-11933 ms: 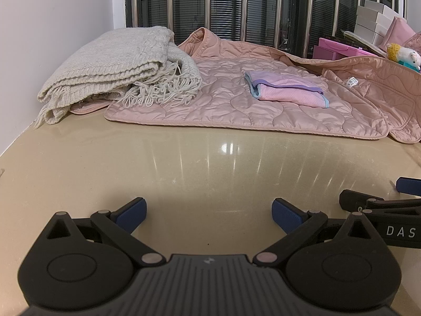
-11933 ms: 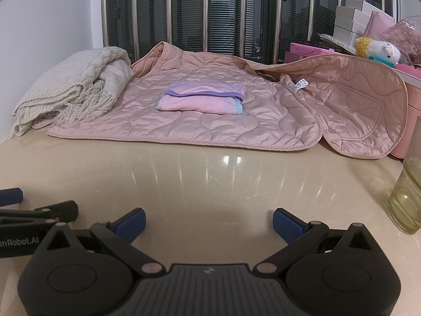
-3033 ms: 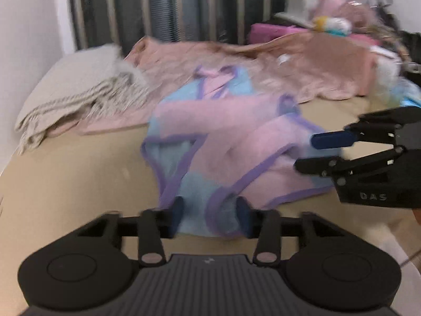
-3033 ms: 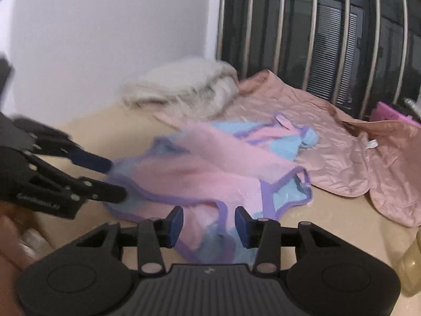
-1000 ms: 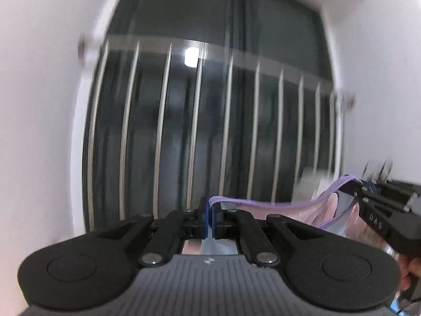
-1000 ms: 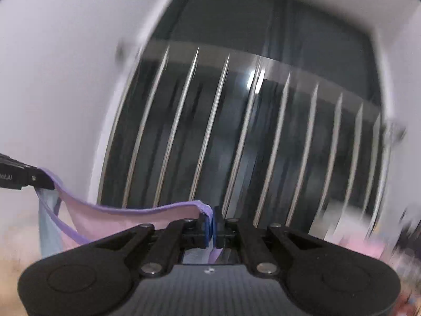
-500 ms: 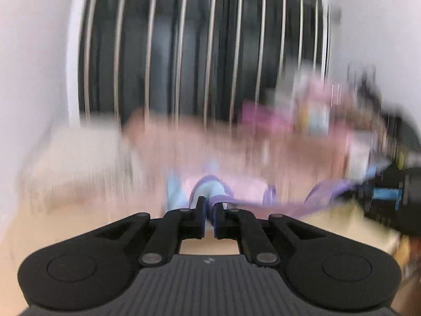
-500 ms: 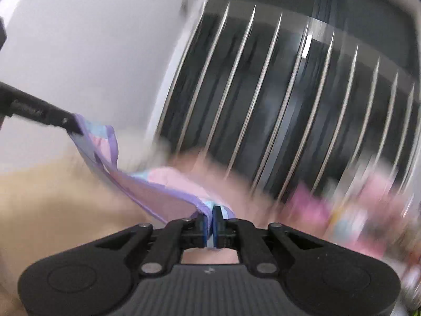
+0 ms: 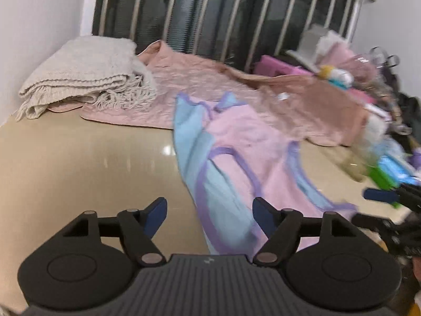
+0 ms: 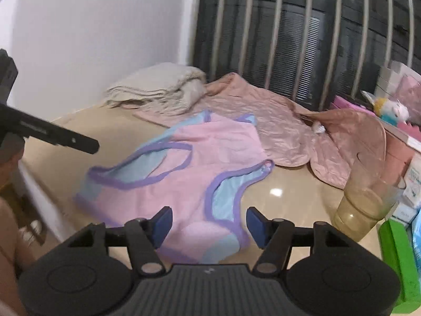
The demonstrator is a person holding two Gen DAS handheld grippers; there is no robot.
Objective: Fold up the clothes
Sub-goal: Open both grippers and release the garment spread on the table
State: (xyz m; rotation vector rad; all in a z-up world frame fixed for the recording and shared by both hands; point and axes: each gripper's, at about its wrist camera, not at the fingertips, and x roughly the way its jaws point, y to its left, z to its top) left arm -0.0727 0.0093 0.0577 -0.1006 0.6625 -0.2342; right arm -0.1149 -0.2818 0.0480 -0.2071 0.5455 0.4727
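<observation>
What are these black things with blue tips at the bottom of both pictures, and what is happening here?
They are hand-held grippers, not a robot: a person holds one in each hand, and each carries a wide-angle camera looking forward along its two fingers. One picture comes from the left gripper, the other from the right gripper.

On the beige table lies a small pink and blue garment with purple trim, spread out flat; its near edge reaches between the fingers of both grippers. Behind it lies a pink quilted jacket and a folded cream knitted blanket. A plastic cup stands at the right, beside boxes and toys that are too blurred to name.

Nothing is held. The fingers of both grippers are opening and do not press on the garment.
</observation>
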